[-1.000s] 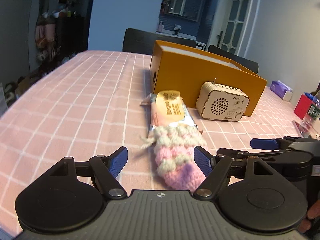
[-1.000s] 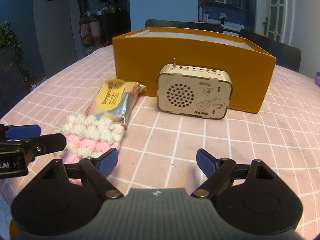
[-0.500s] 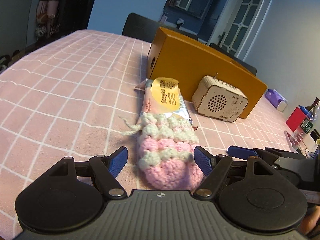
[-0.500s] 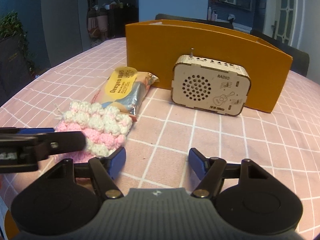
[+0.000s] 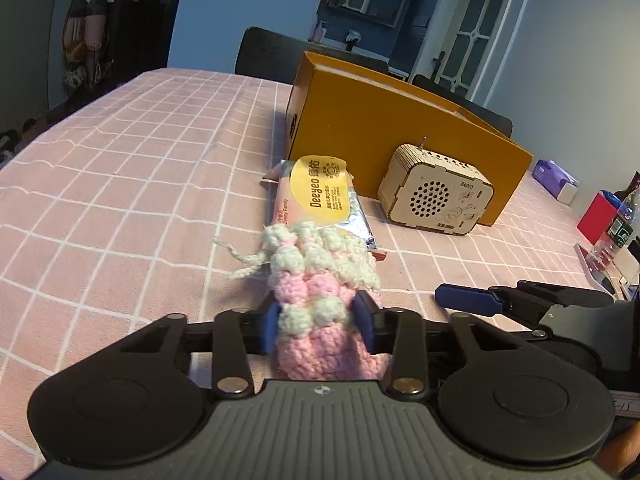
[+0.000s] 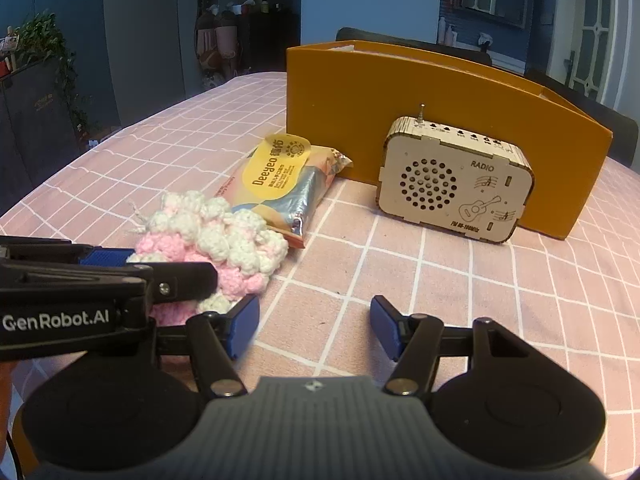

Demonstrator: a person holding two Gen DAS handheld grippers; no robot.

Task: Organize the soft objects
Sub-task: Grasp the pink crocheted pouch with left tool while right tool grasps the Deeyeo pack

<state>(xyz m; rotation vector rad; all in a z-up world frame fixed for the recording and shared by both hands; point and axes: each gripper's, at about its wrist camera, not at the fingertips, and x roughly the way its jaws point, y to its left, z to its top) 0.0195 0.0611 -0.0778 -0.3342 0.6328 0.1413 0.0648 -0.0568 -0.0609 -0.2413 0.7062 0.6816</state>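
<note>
A pink and white crocheted pouch (image 5: pixel 316 280) lies on the pink checked tablecloth (image 5: pixel 120 184). My left gripper (image 5: pixel 318 326) is shut on its near end, blue pads squeezing both sides. The pouch also shows in the right wrist view (image 6: pixel 216 240), with the left gripper (image 6: pixel 108 260) clamped on it. My right gripper (image 6: pixel 314 330) is open and empty, low over the cloth just right of the pouch. A soft tissue pack (image 5: pixel 320 200) labelled Deeyeo lies beyond the pouch, touching it. An orange box (image 5: pixel 380 120) stands behind.
A wooden toy radio (image 5: pixel 436 196) stands against the orange box front; it also shows in the right wrist view (image 6: pixel 456 184). A purple pack (image 5: pixel 556 176), a red box (image 5: pixel 596 216) and a bottle (image 5: pixel 620 228) sit at the far right. Dark chairs stand behind the table.
My left gripper has closed on the crocheted pouch, which was lying loose between open fingers. The right gripper has moved closer and narrowed slightly but stays open.
</note>
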